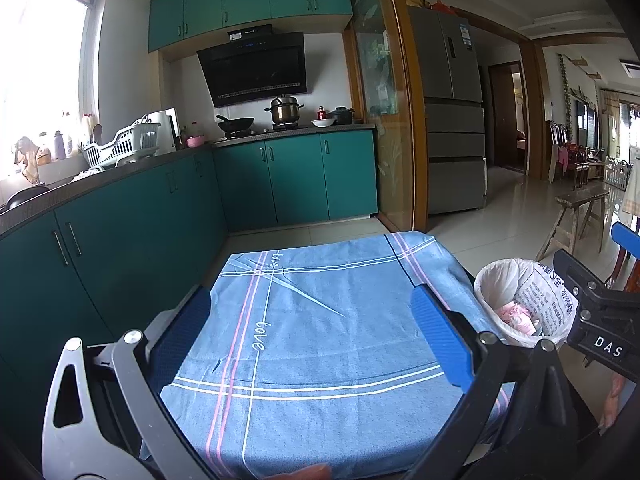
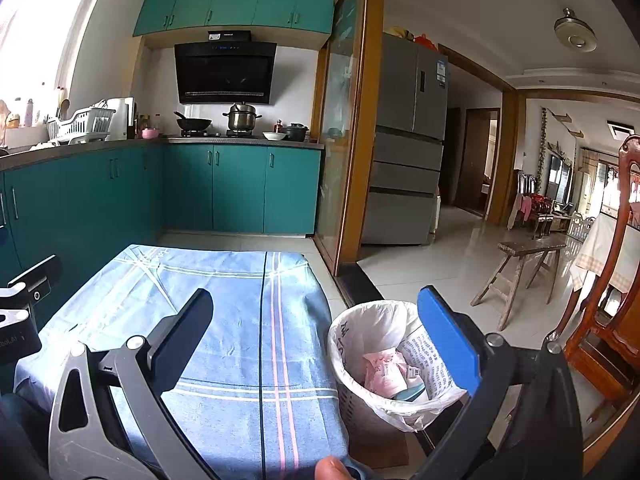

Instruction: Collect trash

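A small bin [image 2: 360, 396] lined with a white printed bag [image 2: 372, 324] stands on the floor at the right edge of a table under a blue cloth [image 2: 224, 344]. Pink crumpled trash [image 2: 382, 366] and other scraps lie inside it. In the left wrist view the same bin [image 1: 524, 300] sits to the right, with pink trash [image 1: 514, 314] in it. My left gripper [image 1: 316, 340] hovers open over the blue cloth [image 1: 320, 320], holding nothing. My right gripper [image 2: 324, 340] is open and empty, its blue finger [image 2: 448, 340] above the bin. The cloth carries no trash that I can see.
Teal cabinets [image 1: 120, 240] and a counter with a dish rack [image 1: 120, 146] run along the left; a stove with pots [image 1: 284, 110] is at the back. A fridge [image 2: 408, 140], a wooden bench [image 2: 520, 272] and a wooden chair [image 2: 612, 280] stand to the right on tiled floor.
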Demonstrator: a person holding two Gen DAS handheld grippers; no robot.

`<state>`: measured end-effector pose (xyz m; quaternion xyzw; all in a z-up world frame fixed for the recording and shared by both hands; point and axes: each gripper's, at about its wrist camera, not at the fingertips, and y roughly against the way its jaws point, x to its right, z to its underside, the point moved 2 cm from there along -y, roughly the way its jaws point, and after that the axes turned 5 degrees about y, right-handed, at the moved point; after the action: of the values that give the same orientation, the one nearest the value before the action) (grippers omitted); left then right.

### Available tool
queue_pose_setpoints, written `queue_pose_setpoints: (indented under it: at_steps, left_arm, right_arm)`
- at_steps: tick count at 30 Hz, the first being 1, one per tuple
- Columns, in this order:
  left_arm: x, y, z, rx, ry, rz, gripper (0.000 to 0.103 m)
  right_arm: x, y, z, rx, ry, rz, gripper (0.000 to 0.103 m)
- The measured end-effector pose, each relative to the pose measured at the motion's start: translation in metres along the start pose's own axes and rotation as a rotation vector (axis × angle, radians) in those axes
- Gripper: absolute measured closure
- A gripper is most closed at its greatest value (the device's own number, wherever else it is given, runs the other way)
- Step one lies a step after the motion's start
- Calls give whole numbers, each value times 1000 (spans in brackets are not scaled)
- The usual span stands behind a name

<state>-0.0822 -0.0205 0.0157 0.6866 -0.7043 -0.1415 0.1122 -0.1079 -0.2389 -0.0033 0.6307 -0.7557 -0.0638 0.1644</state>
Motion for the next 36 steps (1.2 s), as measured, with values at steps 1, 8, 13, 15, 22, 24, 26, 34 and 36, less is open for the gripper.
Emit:
queue_pose_setpoints:
  at_steps: [1, 8, 13, 15, 22, 24, 26, 34, 36]
  left_arm:
    - [0, 0, 0, -1, 2, -1, 3]
    - [2, 1, 1, -2, 5, -1, 3]
    - [3, 1, 2, -6, 11, 0, 3]
    - [3, 1, 2, -9, 15, 2, 3]
    - [5, 0, 4, -17, 7, -3, 3]
    - [7, 0, 4, -17, -1, -5, 3]
    - [8, 0, 5, -17, -8, -9, 3]
    - [7, -5, 7, -29, -8, -17, 3]
    - [7, -6, 8, -33, -8, -18, 3]
  right_arm:
    - [1, 0, 0, 0, -2, -2, 3]
    - [2, 2, 1, 2, -4, -8, 3]
    - [2, 2, 1, 0, -3, -14, 3]
    - [1, 2, 2, 0, -3, -17, 3]
    - [-2, 2, 2, -5, 1, -28, 3]
    - [-3, 2, 2, -6, 0, -33, 3]
    - [-4, 2, 2, -6, 1, -39, 3]
    - [-9, -1, 3, -12, 6, -49, 3]
    - [-9, -1, 3, -13, 7, -51, 3]
